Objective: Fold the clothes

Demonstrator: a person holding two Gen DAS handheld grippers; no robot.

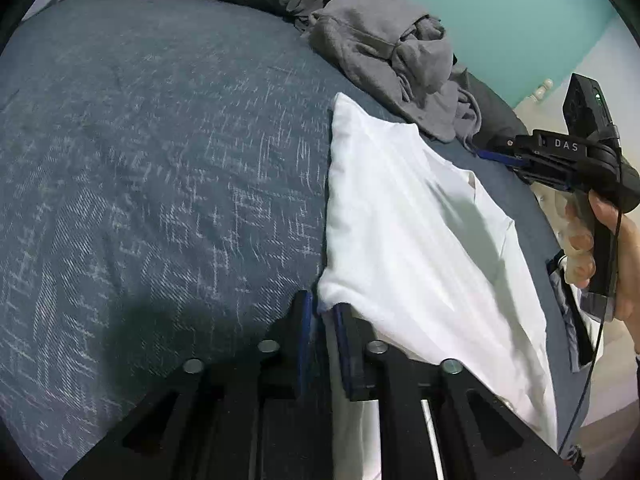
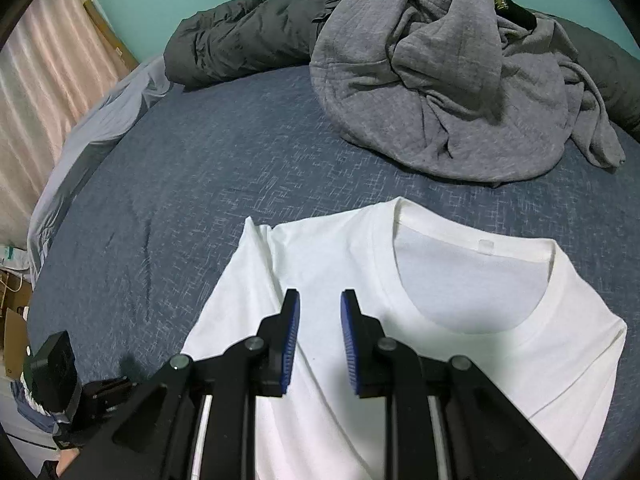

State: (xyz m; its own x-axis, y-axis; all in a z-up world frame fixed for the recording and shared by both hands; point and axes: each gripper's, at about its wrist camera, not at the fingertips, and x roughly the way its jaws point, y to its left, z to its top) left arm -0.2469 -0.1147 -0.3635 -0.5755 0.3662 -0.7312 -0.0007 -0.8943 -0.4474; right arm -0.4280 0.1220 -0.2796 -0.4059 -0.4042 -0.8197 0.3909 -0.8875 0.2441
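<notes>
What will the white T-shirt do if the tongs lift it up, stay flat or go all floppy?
Probably floppy: the white T-shirt lies thin and creased on the blue bed cover, so it should droop from wherever it is held. It looks light, so the left tongs, pinching its edge, can likely lift it. It may drag and bunch rather than slide on that woven cover.
</notes>
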